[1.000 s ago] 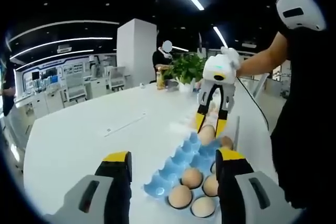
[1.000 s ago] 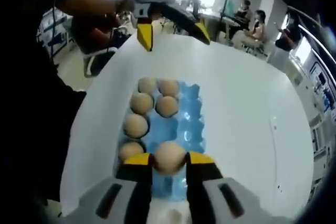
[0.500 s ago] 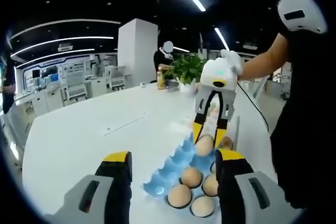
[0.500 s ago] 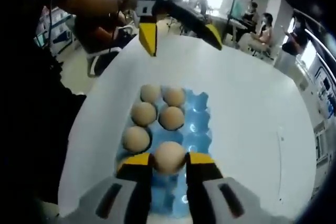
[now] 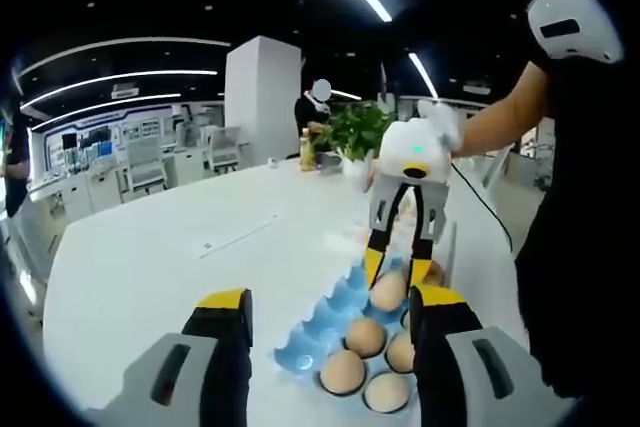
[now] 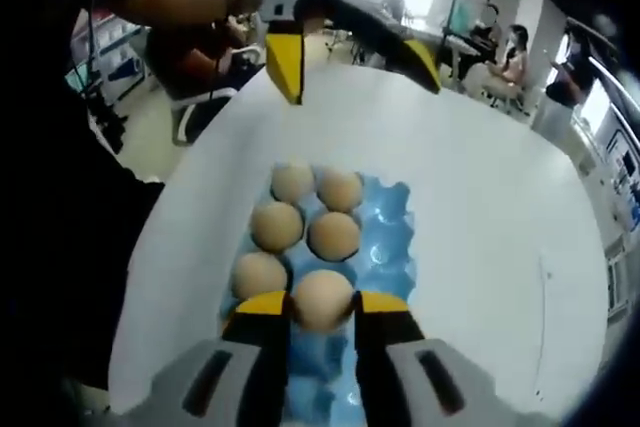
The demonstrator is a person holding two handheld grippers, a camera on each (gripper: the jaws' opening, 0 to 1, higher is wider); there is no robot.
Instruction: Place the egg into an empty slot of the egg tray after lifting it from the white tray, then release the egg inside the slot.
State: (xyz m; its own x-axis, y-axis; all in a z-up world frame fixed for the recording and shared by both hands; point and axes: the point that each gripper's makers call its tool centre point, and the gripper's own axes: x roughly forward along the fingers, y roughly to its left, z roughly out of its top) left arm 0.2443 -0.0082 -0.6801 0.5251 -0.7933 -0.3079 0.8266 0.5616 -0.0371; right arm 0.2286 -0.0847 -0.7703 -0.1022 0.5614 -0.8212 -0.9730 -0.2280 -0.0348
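Right tool [image 6: 322, 305], lower than before, clamping egg [image 6: 322, 297] above blue egg tray [image 6: 388, 237]; left tool [image 5: 325, 309] wide.

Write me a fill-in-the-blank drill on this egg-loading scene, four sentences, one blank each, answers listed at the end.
1. The right claw is shut on an ____.
2. The egg tray is coloured ____.
3. Besides the held egg, ____ eggs already sit in the egg tray in the right gripper view.
4. The left claw holds nothing; its jaws stand ____.

Missing words: egg; blue; five; open
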